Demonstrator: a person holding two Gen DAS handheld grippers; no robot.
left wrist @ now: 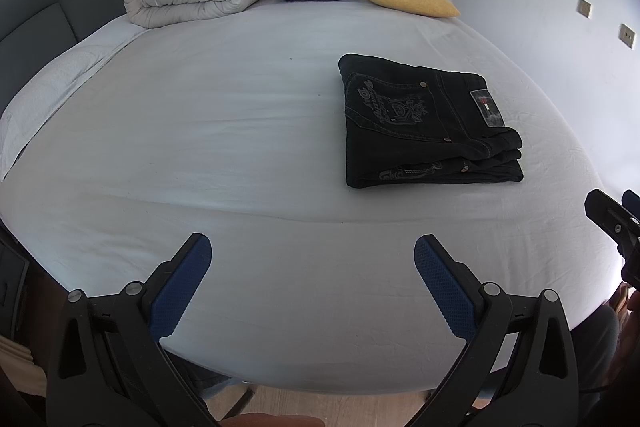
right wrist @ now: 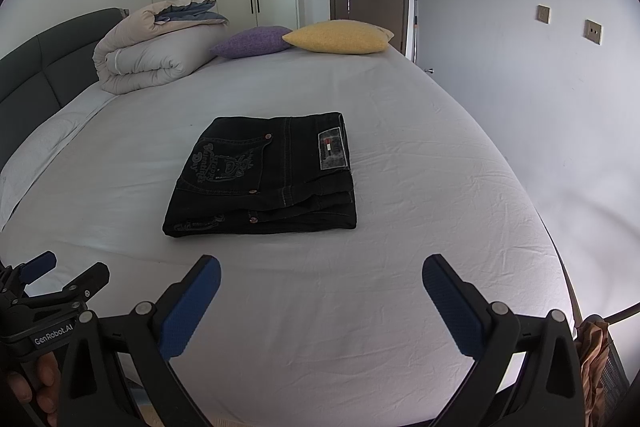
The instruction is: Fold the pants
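Left gripper (left wrist: 312, 251) and right gripper (right wrist: 320, 273), blue-padded black tools, both spread wide, empty.
Folded black denim pants (right wrist: 266, 175) lie beyond them, mid white-sheeted bed (right wrist: 360, 307), untouched.

Pants (right wrist: 264, 175): folded in a stack, lying on the bed (right wrist: 400, 307), centre of the right wrist frame, right of centre in the left wrist frame.
Duvet (right wrist: 160, 55): rolled, upper left, on the bed beside the headboard (right wrist: 40, 75).
Two cushions (right wrist: 340, 37): upper centre, right of the duvet, behind the pants.
Left gripper (left wrist: 312, 259): bottom of its frame, spread wide over the near bed edge, apart from the pants.
Right gripper (right wrist: 322, 279): bottom centre, spread wide, before the pants.
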